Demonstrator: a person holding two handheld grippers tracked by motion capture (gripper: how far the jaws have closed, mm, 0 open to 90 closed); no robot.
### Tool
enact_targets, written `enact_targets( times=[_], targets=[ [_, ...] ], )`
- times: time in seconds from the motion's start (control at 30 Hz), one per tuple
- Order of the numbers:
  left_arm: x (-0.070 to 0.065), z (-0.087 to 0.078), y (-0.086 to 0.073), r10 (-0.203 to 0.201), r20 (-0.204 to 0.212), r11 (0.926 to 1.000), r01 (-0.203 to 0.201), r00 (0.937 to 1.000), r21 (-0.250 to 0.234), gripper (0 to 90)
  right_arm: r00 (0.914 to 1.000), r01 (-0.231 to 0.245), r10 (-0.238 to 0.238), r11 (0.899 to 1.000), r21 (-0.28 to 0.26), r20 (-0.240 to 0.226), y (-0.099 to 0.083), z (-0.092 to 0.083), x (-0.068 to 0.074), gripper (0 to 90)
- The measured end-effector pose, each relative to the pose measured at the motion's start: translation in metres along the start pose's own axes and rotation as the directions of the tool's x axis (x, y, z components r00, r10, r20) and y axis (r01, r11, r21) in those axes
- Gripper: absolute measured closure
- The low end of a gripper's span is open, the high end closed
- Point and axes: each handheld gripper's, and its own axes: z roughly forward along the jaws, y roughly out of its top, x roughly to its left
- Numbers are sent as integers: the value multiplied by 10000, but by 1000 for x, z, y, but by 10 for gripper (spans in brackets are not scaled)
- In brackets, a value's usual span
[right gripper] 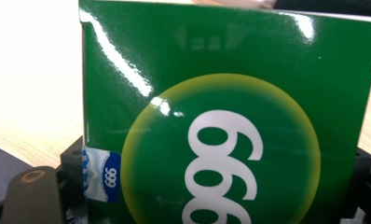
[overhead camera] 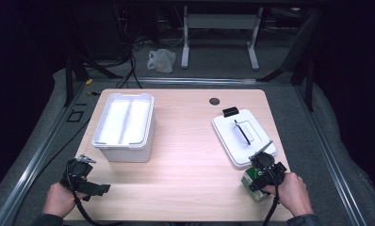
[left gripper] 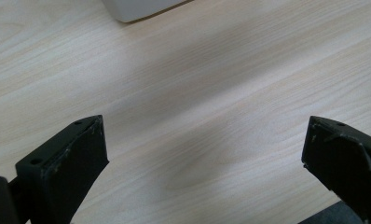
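- Right hand-held gripper (overhead camera: 263,172) clamped on glossy green cardboard box (right gripper: 225,135), at 5 o'clock on pale wooden surface (overhead camera: 185,160).
- Left hand-held gripper (left gripper: 204,154) spread wide, gripping nothing, at 7 o'clock.

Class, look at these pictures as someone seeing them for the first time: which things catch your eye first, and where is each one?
A glossy green box printed with 999 sits between the right gripper's jaws at the table's near right corner. A white lid lies flat just beyond it, and an open white bin stands at the left.
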Motion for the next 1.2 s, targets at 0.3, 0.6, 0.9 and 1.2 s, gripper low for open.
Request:
enact_targets(
  times=[0.3,0.6,0.9,1.2],
  targets=[
    [0,0,0,5,-19,10000,-5,10000,22,0,9977,-617,630,9968,510,-248,-12,14,-19,139],
    [-1,1,0,110,25,9999,-110,9999,107,1,9948,-982,999,9920,800,-183,-15,12,-21,0],
    [-6,-24,4,-16,4,9997,16,10000,-247,4,9965,-823,811,9946,-635,-216,-9,-36,-8,2],
    [-6,-57,29,23,51,9969,-19,10000,-788,4,9994,-349,346,9890,-1439,-47,14,-54,5,56]
  ],
)
